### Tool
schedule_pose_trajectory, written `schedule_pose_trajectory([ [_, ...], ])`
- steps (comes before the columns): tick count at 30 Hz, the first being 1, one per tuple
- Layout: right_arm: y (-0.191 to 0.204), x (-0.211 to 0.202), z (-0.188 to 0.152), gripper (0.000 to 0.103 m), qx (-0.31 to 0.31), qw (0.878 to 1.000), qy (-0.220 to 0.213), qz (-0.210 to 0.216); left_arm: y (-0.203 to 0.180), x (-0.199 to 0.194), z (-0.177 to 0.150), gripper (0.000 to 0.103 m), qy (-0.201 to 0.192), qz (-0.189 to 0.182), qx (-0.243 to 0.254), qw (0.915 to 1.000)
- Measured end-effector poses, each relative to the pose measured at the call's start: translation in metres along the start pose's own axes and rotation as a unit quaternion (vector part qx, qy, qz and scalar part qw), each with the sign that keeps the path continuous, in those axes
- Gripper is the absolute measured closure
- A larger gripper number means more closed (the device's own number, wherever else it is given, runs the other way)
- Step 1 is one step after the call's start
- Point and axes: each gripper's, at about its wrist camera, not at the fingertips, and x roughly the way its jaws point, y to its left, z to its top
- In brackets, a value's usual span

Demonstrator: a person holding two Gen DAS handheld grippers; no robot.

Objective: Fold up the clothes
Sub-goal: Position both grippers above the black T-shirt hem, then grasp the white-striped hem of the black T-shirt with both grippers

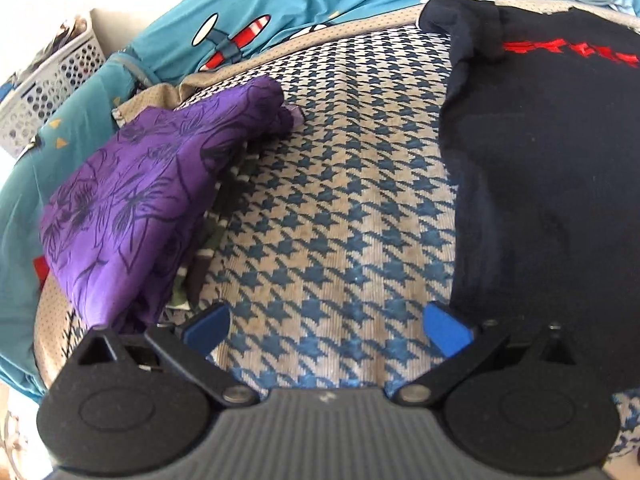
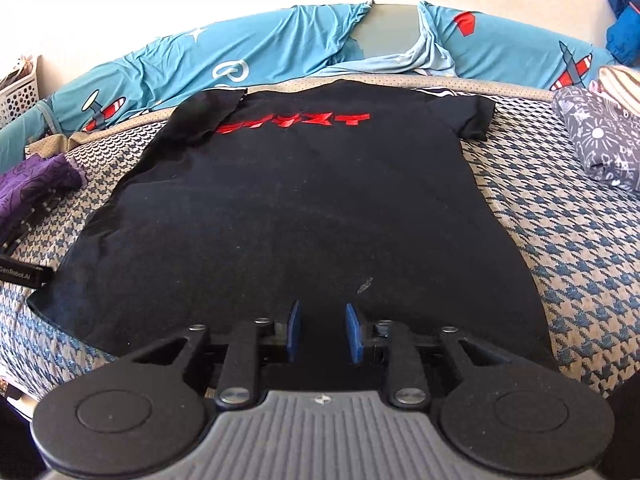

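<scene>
The left wrist view looks down steeply along its tongs, close over the bed, facing the purple cloth at left. The right wrist view looks forward from the near hem of the shirt, over its tongs. Both share shirt, purple cloth and quilt.

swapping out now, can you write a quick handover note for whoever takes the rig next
Left tool: jaws wide open, empty, over the houndstooth mat beside the black t-shirt's left edge.
Right tool: jaws narrowly apart, above the shirt's near hem, no cloth pinched.
Shirt lies flat, print up, one sleeve flopped inward. Purple garment heaped left; grey patterned folded piece at right.
Done: shirt spread out. Left: every fold of it, then the purple garment.
</scene>
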Motion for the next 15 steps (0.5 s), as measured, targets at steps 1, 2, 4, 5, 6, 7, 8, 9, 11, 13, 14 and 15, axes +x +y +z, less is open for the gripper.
schedule_pose_trajectory([
  [1, -0.001, 0.0, 0.0, 0.078, 0.004, 1.0, 0.001, -0.001, 0.001, -0.001, 0.001, 0.0, -0.001, -0.002, -0.003, 1.0],
  [2, -0.002, 0.0, 0.001, 0.078, 0.008, 1.0, 0.002, 0.0, 0.001, -0.002, 0.002, 0.0, -0.005, -0.003, -0.006, 1.0],
  [4, -0.005, 0.0, 0.002, 0.078, 0.018, 1.0, 0.003, 0.004, 0.0, -0.006, 0.003, 0.0, -0.017, -0.003, -0.01, 0.9998],
  [5, -0.006, 0.0, 0.002, 0.078, 0.022, 1.0, 0.002, 0.005, 0.0, -0.008, 0.005, 0.0, -0.023, -0.002, -0.014, 0.9996],
  [6, -0.007, -0.001, 0.002, 0.077, 0.025, 1.0, 0.001, 0.006, -0.001, -0.01, 0.007, 0.0, -0.029, -0.005, -0.02, 0.9994],
  [7, -0.008, -0.001, 0.003, 0.077, 0.027, 1.0, 0.0, 0.006, -0.002, -0.012, 0.01, 0.0, -0.034, -0.013, -0.027, 0.999],
  [8, -0.008, -0.002, 0.003, 0.077, 0.029, 1.0, -0.001, 0.007, -0.003, -0.015, 0.013, 0.0, -0.038, -0.021, -0.033, 0.9985],
  [9, -0.008, -0.002, 0.003, 0.076, 0.028, 1.0, -0.003, 0.007, -0.004, -0.017, 0.015, 0.0, -0.042, -0.029, -0.036, 0.998],
  [11, -0.008, -0.003, 0.004, 0.073, 0.026, 1.0, -0.005, 0.006, -0.012, -0.019, 0.02, 0.0, -0.047, -0.035, -0.034, 0.9977],
  [13, -0.007, -0.003, 0.005, 0.072, 0.024, 1.0, -0.006, 0.007, -0.02, -0.02, 0.025, 0.0, -0.049, -0.043, -0.029, 0.9975],
  [14, -0.006, -0.003, 0.006, 0.072, 0.023, 1.0, -0.006, 0.008, -0.025, -0.02, 0.027, 0.0, -0.049, -0.049, -0.027, 0.9973],
  [15, -0.006, -0.003, 0.007, 0.072, 0.023, 1.0, -0.006, 0.009, -0.028, -0.021, 0.028, 0.0, -0.049, -0.053, -0.025, 0.9971],
])
